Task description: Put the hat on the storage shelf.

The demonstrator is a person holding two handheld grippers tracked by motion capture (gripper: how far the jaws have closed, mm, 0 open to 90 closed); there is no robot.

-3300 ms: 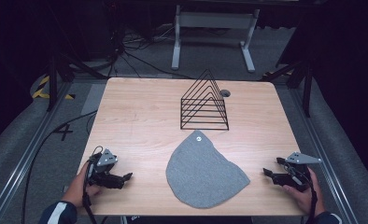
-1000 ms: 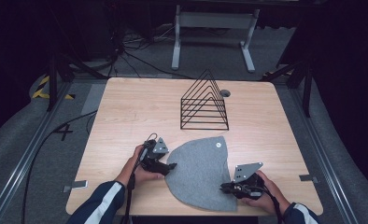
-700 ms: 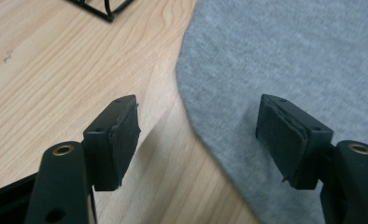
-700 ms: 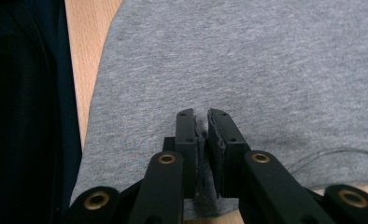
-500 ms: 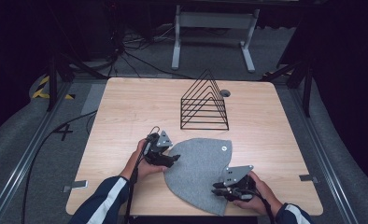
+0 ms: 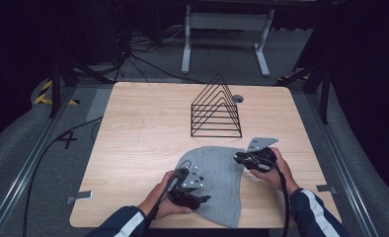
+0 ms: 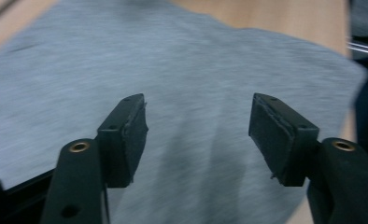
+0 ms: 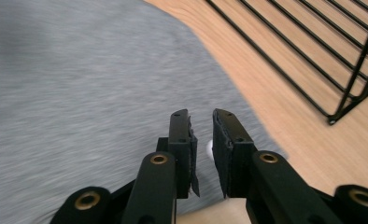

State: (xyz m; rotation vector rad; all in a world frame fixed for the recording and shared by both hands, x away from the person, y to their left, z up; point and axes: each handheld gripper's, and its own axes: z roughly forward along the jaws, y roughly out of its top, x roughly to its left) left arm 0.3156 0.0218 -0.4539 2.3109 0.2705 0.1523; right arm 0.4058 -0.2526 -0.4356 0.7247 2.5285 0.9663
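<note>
Cloth: a grey cloth (image 6: pixel 217 182) lies on the near half of the worktop (image 6: pixel 143 128), its far edge short of the wire rack (image 6: pixel 216 109) and its near edge reaching the worktop's front rim.
Left tool: the left tool (image 6: pixel 195 193) sits over the cloth's left part, held in the person's left hand (image 6: pixel 167 197). In the left gripper view the left tool (image 7: pixel 198 135) has its jaws spread apart with bare grey fabric showing between the pads; they have just been closing, and no fold is caught between them.
Right tool: the right tool (image 6: pixel 239 158) is at the cloth's far right corner, held in the right hand (image 6: pixel 271 170). In the right gripper view the right tool (image 8: pixel 201 135) has its jaws drawn close, a narrow gap left between the pads, with the cloth's edge and a small white spot in that gap; whether the pads press on the fabric I cannot tell.
Rack: black wire, triangular, standing on the far half of the worktop, just beyond the right tool and apart from the cloth.
Sleeves: dark with a white stripe, coming in from the near edge.
</note>
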